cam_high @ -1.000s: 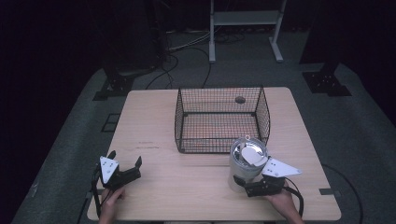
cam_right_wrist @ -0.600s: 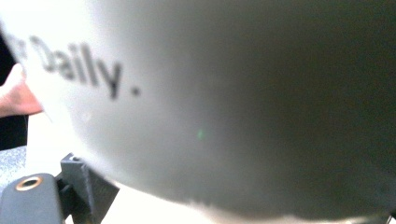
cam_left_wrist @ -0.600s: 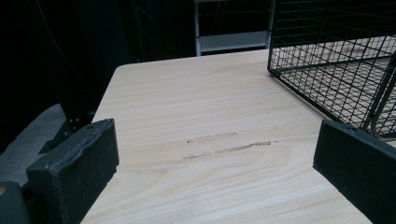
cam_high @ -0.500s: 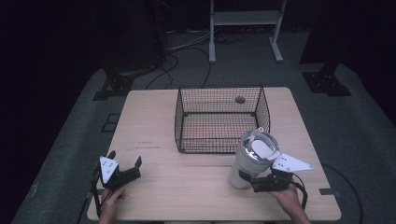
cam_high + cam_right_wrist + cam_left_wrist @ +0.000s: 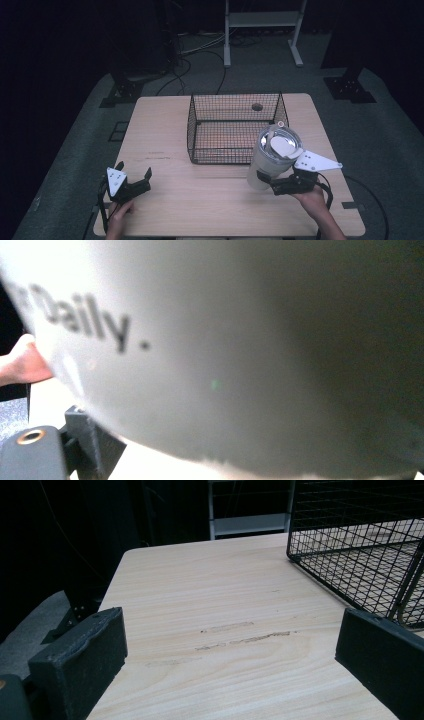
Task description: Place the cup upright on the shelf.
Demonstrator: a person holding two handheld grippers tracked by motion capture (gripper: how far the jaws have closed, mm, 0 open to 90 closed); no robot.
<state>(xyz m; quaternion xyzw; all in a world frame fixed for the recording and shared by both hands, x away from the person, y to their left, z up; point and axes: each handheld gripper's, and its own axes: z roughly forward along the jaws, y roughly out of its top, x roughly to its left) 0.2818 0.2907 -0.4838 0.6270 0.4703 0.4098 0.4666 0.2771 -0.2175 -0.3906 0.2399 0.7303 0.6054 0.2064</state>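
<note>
A pale tumbler (image 5: 272, 160) with a clear lid hangs tilted above the table (image 5: 210, 205), beside the front right corner of the black wire basket (image 5: 225, 156). My right gripper (image 5: 266, 181) is shut on its lower body. In the right gripper view the tumbler's wall (image 5: 225, 355) sits close up, printed "Daily.", with one finger (image 5: 92, 445) showing beneath it. My left gripper (image 5: 134, 169) rests open at the table's front left, far from the tumbler. Between its pads (image 5: 80, 660) lies bare wood, and the basket (image 5: 350, 545) stands to the right.
The basket looks empty and stands mid-table towards the back. A small round hole (image 5: 257, 106) sits in the tabletop behind it. On the dark floor beyond are cables (image 5: 195, 55) and a white rack's legs (image 5: 227, 50). A hand (image 5: 20, 362) shows at the right gripper view's left edge.
The right gripper has lifted the tumbler off the table and carried it up and right, tilting it, nearer the basket's front right corner. The left gripper has stayed still.
</note>
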